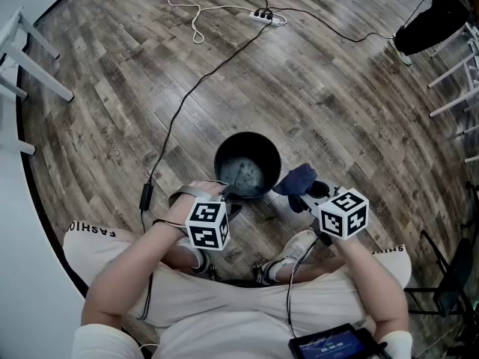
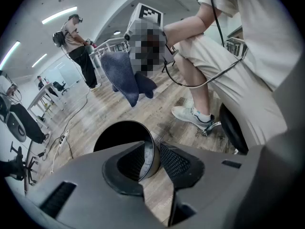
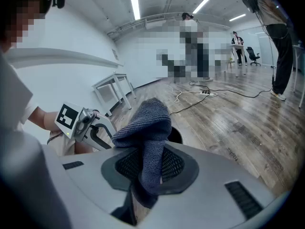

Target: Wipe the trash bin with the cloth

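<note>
A black round trash bin (image 1: pixel 247 163) stands on the wood floor in front of the seated person's feet. My left gripper (image 1: pixel 224 194) is at its near rim, and in the left gripper view the jaws (image 2: pixel 153 159) are shut on the rim of the bin (image 2: pixel 119 135), one pad inside and one outside. To the bin's right, my right gripper (image 1: pixel 303 193) is shut on a dark blue cloth (image 1: pixel 296 179). In the right gripper view the cloth (image 3: pixel 147 128) bunches up above the pads (image 3: pixel 174 166) and hides most of the bin (image 3: pixel 176 136) behind it.
A black cable (image 1: pixel 179 118) runs from a power strip (image 1: pixel 262 16) to the person's left side. White table legs (image 1: pixel 22 51) stand at far left, and chair frames (image 1: pixel 453 73) at right. The person's shoes (image 1: pixel 288 256) rest just behind the bin. Other people (image 2: pixel 76 46) stand far off.
</note>
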`<move>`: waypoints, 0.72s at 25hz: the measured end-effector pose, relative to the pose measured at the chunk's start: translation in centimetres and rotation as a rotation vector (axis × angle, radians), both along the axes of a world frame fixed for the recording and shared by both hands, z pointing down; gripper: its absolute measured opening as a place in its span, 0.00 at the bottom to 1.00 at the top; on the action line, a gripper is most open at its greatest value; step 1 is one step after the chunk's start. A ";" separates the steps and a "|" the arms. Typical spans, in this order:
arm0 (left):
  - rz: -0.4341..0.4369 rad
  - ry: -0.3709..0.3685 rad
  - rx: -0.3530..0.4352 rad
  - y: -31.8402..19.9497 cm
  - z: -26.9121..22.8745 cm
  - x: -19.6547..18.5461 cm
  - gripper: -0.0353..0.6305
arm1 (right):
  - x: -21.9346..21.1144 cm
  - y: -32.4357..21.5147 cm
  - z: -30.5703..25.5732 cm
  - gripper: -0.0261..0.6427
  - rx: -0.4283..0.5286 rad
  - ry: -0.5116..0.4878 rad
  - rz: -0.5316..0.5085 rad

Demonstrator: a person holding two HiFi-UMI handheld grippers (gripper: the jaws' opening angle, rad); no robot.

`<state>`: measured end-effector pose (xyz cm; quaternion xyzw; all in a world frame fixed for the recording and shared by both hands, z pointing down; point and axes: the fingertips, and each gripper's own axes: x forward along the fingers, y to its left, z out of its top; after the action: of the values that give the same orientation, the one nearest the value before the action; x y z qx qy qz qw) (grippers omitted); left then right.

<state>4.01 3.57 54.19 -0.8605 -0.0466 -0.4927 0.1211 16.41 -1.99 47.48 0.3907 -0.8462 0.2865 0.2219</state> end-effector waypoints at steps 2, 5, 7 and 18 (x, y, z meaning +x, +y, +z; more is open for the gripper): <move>0.001 -0.022 0.005 0.1 1.0 -0.2 0.20 | 0.0 0.4 0.9 0.15 -0.034 -0.005 0.002; 0.017 -0.055 0.026 0.0 2.4 -0.2 0.21 | -0.5 0.5 2.1 0.15 -0.075 -0.013 -0.009; 0.036 -0.078 0.039 0.1 3.3 -0.2 0.21 | -1.0 0.6 2.8 0.15 -0.090 0.001 -0.031; 0.047 -0.187 0.066 -0.5 8.3 -0.6 0.22 | -1.6 3.5 8.7 0.15 -0.288 0.087 -0.080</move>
<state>3.36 3.04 62.54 -0.8048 -0.0613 -0.5693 0.1560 14.80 1.49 56.16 0.3327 -0.8010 0.3785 0.3231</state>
